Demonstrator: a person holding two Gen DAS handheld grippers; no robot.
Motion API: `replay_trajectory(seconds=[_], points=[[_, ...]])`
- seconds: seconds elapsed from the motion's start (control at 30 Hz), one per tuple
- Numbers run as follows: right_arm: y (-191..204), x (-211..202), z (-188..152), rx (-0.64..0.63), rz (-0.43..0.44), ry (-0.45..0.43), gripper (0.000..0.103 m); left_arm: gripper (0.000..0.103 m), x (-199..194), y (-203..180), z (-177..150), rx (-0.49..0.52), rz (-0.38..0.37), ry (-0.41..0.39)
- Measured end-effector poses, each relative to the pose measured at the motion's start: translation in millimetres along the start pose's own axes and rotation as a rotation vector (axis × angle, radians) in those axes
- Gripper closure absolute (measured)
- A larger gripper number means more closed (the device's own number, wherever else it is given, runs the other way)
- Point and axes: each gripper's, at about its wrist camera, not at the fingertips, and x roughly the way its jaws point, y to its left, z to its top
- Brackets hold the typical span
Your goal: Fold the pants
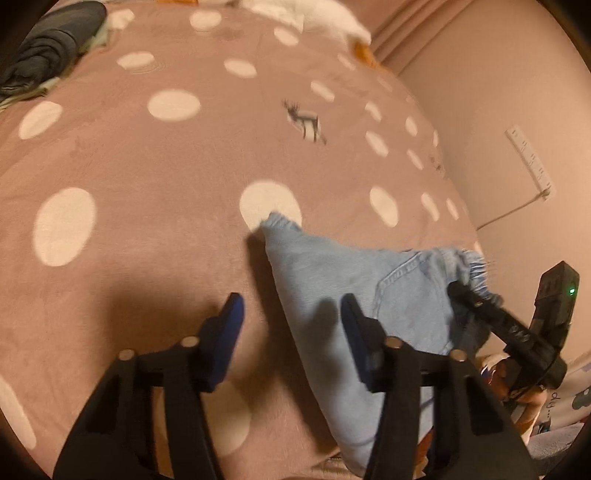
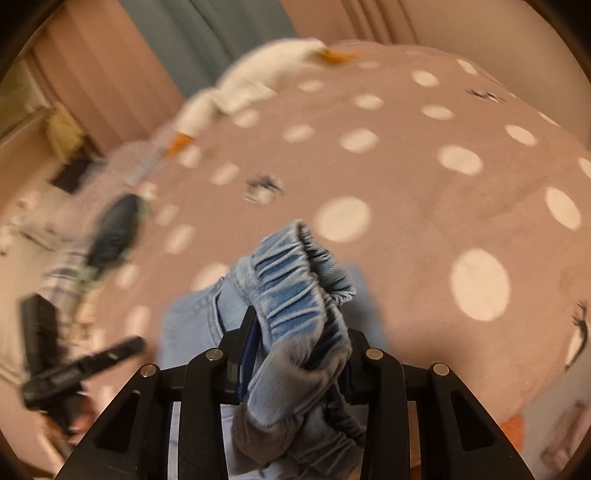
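Observation:
Light blue denim pants (image 1: 332, 280) lie on a pink blanket with white dots (image 1: 147, 177), near its right edge. My left gripper (image 1: 291, 332) is open and empty, its right finger over the pants' lower part. My right gripper (image 1: 458, 288) is shut on the elastic waistband at the pants' right corner. In the right wrist view the gathered waistband (image 2: 295, 291) is bunched between the right gripper (image 2: 299, 350) fingers and lifted off the blanket (image 2: 424, 206). The left gripper shows blurred at the left of that view (image 2: 85, 362).
A dark folded garment (image 1: 48, 48) lies at the blanket's far left. A white cloth with orange parts (image 1: 317, 18) lies at the far end. A wall with a white power strip (image 1: 530, 162) is on the right.

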Motion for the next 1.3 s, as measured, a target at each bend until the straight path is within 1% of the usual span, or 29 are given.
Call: replay_trajectory(seconds=[0.03,0.07,0.13,0.17,0.27,0.43,0.57,0.73,0.83,0.93,1.07,1.17,1.3], points=[[-3,13,-5,-0.004,-0.046,0.03,0.066,0.056,9,0,0,-0.001,0.003,0.026],[-7,20,-9,-0.001,-0.067,0.045,0.066,0.056,14,-1,-1,-0.003,0.003,0.044],[-6,23,-13,0.0,-0.059,0.017,0.066,0.055,24,-2,-5,0.006,-0.009,0.081],[-5,22,-13,-0.001,-0.057,0.015,0.066,0.052,27,-3,-8,0.016,-0.003,0.093],[-6,21,-12,0.01,-0.042,0.028,0.066,0.051,32,-4,-16,0.041,0.029,0.122],[-6,20,-15,0.01,-0.046,0.028,0.063,0.051,30,-1,-30,0.038,0.031,0.135],[-8,20,-18,0.041,-0.027,0.039,0.062,0.051,27,-4,-43,0.055,0.032,0.15],[-8,19,-20,0.04,-0.03,0.039,0.06,0.05,25,-10,-58,0.056,0.036,0.143],[-7,18,-21,0.033,-0.039,0.039,0.06,0.05,25,-14,-64,0.062,0.038,0.146],[-6,17,-22,0.028,-0.047,0.043,0.059,0.05,24,-15,-68,0.051,0.022,0.161],[-9,15,-27,0.031,-0.058,0.066,0.052,0.05,24,-15,-72,0.033,0.006,0.176],[-13,10,-32,0.035,-0.049,0.072,0.052,0.05,24,-16,-76,0.025,0.001,0.182],[-14,2,-37,0.031,-0.062,0.092,0.052,0.05,21,-17,-80,0.026,0.005,0.187]])
